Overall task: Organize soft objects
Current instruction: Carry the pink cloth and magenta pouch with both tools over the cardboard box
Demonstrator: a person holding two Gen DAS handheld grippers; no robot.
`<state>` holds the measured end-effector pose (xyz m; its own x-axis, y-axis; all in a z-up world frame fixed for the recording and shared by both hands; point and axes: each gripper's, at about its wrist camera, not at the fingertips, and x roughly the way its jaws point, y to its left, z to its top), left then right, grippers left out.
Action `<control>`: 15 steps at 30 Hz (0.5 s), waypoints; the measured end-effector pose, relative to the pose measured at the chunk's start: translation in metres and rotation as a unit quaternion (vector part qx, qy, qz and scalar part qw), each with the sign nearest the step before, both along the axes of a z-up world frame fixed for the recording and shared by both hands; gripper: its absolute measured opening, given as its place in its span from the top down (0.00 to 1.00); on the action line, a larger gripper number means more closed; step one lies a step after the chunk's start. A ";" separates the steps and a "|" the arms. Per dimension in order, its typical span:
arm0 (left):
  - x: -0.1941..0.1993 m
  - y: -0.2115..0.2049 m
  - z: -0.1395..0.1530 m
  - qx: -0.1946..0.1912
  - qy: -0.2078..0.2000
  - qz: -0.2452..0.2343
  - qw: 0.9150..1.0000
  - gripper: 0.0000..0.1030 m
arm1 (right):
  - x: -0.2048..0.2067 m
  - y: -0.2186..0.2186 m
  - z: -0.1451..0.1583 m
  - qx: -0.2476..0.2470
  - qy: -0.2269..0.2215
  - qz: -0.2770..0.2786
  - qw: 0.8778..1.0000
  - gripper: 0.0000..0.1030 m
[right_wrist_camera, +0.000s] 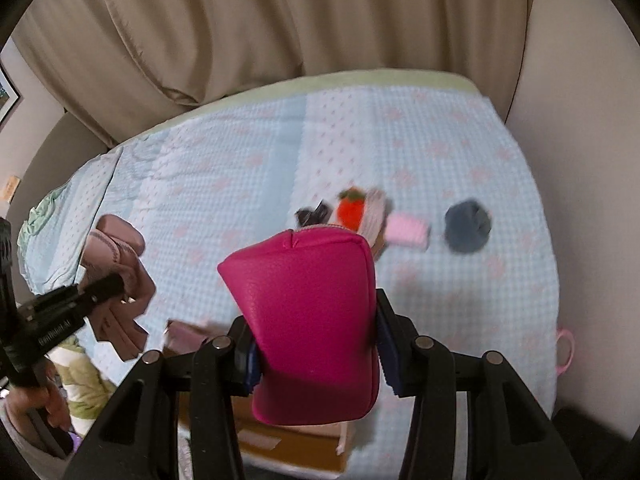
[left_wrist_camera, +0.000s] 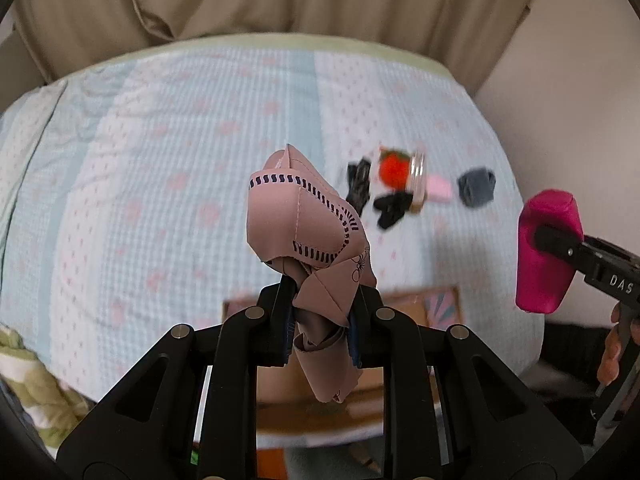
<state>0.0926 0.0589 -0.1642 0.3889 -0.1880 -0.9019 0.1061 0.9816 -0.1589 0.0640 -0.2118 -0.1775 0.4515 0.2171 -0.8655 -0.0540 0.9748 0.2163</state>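
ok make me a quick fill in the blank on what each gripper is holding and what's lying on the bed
1. The left gripper is shut on a folded ____ cloth with dark stitching.
2. The right gripper is shut on a ____ pouch.
3. On the bed, the orange plush toy lies to the ____ of the pale pink item in the right wrist view.
4. Behind the bed hangs a ____ curtain.

Missing words: pink; magenta; left; beige

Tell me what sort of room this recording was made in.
Most likely a bedroom: a bed under a light blue checked quilt with pink motifs fills both views, beige curtains hang behind it, and small soft items lie scattered on the cover.
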 end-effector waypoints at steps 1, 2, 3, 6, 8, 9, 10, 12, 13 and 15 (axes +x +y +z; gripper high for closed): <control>-0.008 0.005 -0.005 0.001 0.007 -0.003 1.000 0.83 | -0.007 0.007 -0.003 0.002 0.005 -0.001 1.000 0.58; -0.016 0.010 -0.010 0.000 0.014 -0.006 1.000 0.83 | -0.013 0.013 -0.006 0.004 0.009 -0.002 1.000 0.58; -0.023 0.012 -0.015 -0.001 0.018 -0.010 1.000 0.83 | -0.019 0.020 -0.009 0.006 0.014 -0.003 1.000 0.58; -0.043 0.020 -0.031 0.001 0.034 -0.026 0.999 0.83 | -0.038 0.042 -0.022 0.006 0.031 -0.004 0.999 0.58; -0.053 0.025 -0.042 0.003 0.044 -0.038 0.998 0.83 | -0.051 0.055 -0.032 0.007 0.042 -0.008 0.999 0.58; -0.057 0.027 -0.047 0.005 0.049 -0.045 0.998 0.83 | -0.056 0.060 -0.037 0.009 0.048 -0.012 0.999 0.58; -0.061 0.029 -0.053 0.005 0.053 -0.050 0.997 0.83 | -0.061 0.064 -0.041 0.011 0.051 -0.014 0.999 0.58; -0.067 0.033 -0.063 0.005 0.062 -0.056 0.997 0.83 | -0.068 0.073 -0.051 0.008 0.060 -0.019 0.998 0.58; -0.068 0.035 -0.069 0.005 0.067 -0.059 0.996 0.83 | -0.072 0.077 -0.056 0.007 0.064 -0.021 0.998 0.58; -0.069 0.034 -0.083 0.007 0.077 -0.067 0.995 0.83 | -0.077 0.083 -0.067 0.005 0.071 -0.025 0.997 0.58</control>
